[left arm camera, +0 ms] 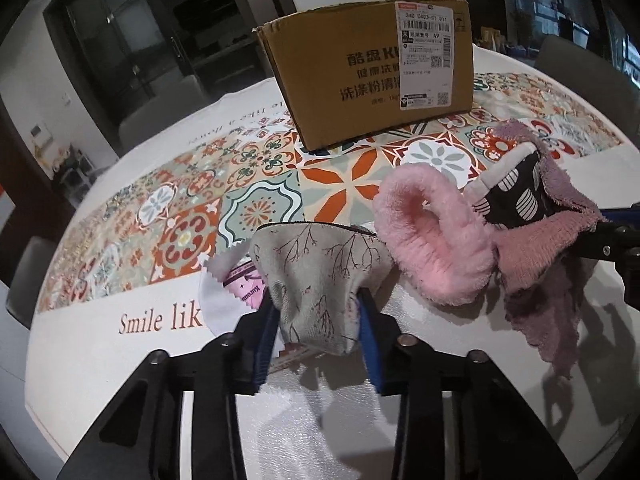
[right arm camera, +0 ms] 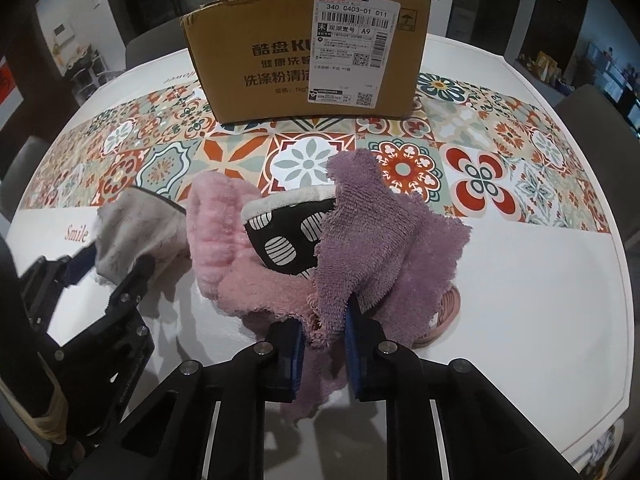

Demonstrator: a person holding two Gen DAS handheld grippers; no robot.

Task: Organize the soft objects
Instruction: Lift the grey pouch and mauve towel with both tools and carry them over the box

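Near the table's (right arm camera: 520, 280) front edge, the left gripper (left arm camera: 318, 312) pinches a grey pouch (left arm camera: 320, 272) while the right gripper (right arm camera: 324, 332) pinches a purple towel (right arm camera: 380, 248).

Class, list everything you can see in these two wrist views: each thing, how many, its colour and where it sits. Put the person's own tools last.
Cardboard box with shipping label: one, brown, far side of table.
Patterned tile-print tablecloth: one, multicoloured and white, covering table.
Grey branch-print fabric pouch: one, grey, near left.
Fluffy pink band: one, pink, centre pile.
Black-and-white patterned cloth piece: one, within pile.
Purple terry towel: one, purple, right of pile.
Pink packet: one, under pouch.
Left gripper: black and blue, clamping pouch.
Right gripper: black and blue, clamping towel.
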